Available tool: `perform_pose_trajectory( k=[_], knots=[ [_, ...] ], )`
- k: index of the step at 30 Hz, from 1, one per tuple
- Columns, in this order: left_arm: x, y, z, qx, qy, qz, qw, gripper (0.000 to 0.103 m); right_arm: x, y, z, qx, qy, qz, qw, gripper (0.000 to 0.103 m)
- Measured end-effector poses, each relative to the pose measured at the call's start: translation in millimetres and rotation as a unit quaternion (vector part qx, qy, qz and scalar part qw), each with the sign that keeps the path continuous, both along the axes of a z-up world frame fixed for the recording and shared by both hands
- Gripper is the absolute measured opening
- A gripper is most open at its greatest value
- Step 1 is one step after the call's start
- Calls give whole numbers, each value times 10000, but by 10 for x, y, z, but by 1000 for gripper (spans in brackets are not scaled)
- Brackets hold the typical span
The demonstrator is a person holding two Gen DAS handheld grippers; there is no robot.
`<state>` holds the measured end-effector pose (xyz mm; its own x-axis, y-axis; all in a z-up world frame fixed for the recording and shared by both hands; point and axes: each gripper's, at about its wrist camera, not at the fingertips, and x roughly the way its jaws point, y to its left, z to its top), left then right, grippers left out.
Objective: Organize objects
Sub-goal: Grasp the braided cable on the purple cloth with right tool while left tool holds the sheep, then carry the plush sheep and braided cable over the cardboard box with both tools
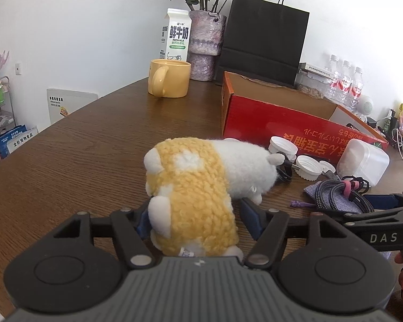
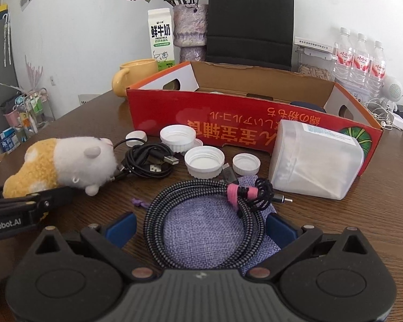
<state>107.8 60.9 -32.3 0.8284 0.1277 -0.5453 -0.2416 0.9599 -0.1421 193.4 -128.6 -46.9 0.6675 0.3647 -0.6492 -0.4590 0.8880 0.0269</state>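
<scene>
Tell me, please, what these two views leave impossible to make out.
- Red box contents: the near wall hides most of the inside in both views.
- Plush toy tail end: behind the left gripper body, left view.
- Purple pouch: mostly under the braided cable, right view.

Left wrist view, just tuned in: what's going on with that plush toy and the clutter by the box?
A person holds a gripper in each hand. The left gripper straddles the yellow and white plush toy lying on the table; a gap shows on one side, so no firm grip. The right gripper is open around the braided cable coiled on a purple pouch. The red box behind looks mostly empty; white caps and a black cable lie loose.
</scene>
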Motion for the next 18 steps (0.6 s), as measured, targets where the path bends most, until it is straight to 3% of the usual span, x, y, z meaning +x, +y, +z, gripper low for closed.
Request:
perform_pose_trajectory(
  k=[6, 9, 18],
  knots=[
    [4, -4, 1, -6, -4, -32, 10000, 68, -5, -11, -31, -2, -101, -58, 9999, 102],
    [3, -7, 4, -10, -6, -30, 10000, 68, -28, -56, -9, 132, -154, -77, 9998, 91],
    [-6, -11, 4, 13, 1, -30, 10000, 68, -173, -193, 74, 488, -518, -166, 9973, 90]
  ],
)
